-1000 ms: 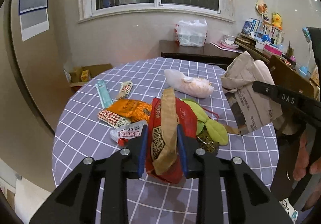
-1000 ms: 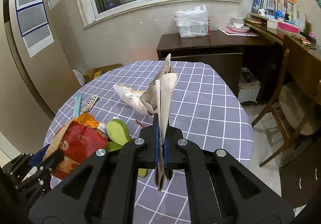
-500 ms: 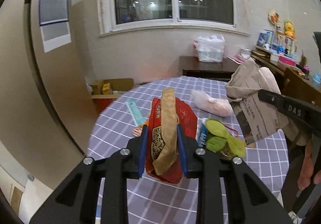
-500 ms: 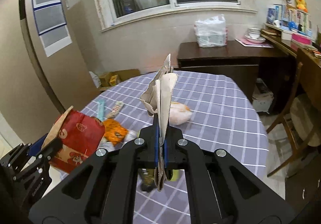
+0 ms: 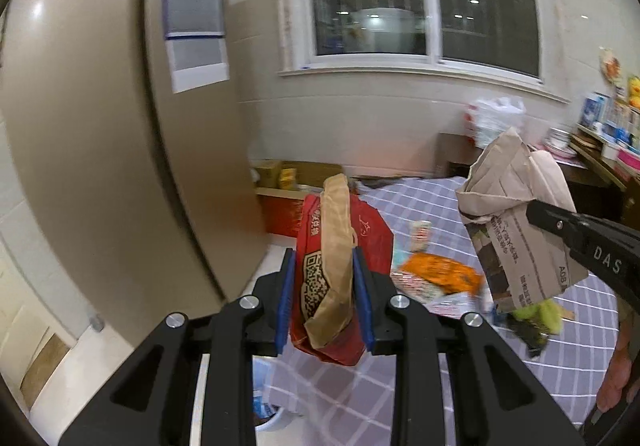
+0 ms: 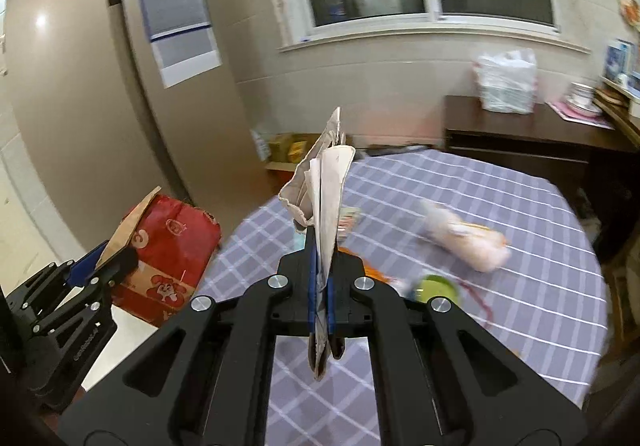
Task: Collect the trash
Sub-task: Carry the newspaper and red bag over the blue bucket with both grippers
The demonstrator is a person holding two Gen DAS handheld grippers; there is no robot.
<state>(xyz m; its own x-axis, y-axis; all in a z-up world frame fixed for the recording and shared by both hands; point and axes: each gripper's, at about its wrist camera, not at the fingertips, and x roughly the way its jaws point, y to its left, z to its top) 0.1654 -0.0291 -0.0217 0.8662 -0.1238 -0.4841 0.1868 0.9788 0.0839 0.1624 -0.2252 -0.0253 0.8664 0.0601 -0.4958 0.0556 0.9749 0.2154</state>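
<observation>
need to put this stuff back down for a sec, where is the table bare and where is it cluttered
Bare checked cloth runs along the table on its right side, beyond the white wrapped bundle, and across the near edge below the right tongs. It is crowded at the left-centre: the orange wrapper, green scraps and small packets lie close together there.

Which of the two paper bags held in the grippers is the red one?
The red bag, with a brown fold and a square code print, is in the left gripper. The right gripper holds the plain brown paper bag.
</observation>
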